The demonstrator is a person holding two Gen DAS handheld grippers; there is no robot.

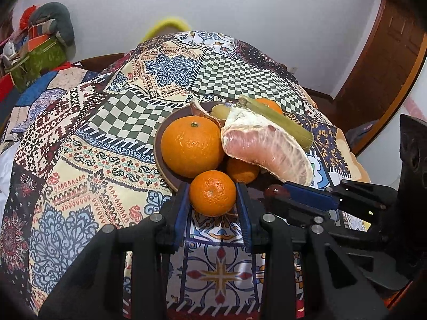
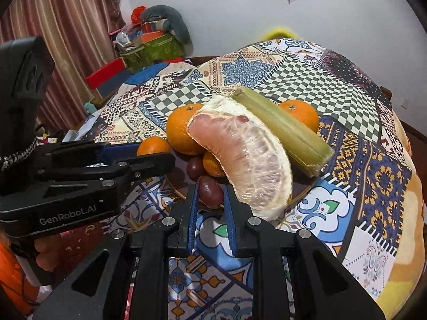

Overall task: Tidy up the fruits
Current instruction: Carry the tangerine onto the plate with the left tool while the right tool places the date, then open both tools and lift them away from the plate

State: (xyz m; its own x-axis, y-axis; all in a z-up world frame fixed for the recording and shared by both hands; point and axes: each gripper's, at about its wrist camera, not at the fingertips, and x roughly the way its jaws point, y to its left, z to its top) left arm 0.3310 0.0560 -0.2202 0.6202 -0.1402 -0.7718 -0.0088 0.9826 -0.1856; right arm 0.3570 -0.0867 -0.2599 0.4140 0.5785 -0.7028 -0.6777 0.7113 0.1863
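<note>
**Orange and purple: both grippers loaded at the plate's near edge**

Orange skin fills the space between your left gripper [image 1: 212, 194] fingers: they are closed partway onto a small mandarin [image 1: 212, 192], low centre of the left wrist view, at the near rim of the brown plate [image 1: 158, 144]. Your right gripper [image 2: 210, 200] is narrowed around a dark purple fruit [image 2: 210, 191], low centre of the right wrist view; whether it is a grape or a small plum is hard to tell. A second one like it [image 2: 195, 168] lies just beyond.

The plate stands on the table under a patchwork-print cloth [image 1: 80, 144] and is already crowded. A large orange [image 1: 192, 146] sits left of centre, another small mandarin [image 1: 241, 172] behind the held one, and a peeled pomelo wedge [image 1: 267, 148] leans across them with a green cane stalk [image 1: 280, 122] resting along its back. One more orange [image 1: 268, 105] shows behind the stalk.

Watch these risks:
- The pomelo wedge overhangs the plate's near right rim, and its lower end is just beside your right gripper. A nudge there could slide it and the stalk off.
- Both held fruits are round and smooth. Squeeze lightly and they may roll free; squeeze the purple one hard and it could split.
- Your grippers work near each other and could collide.

The only readable writing is "GenRobot.AI", on the left gripper's body at the lower left of the right wrist view.
</note>
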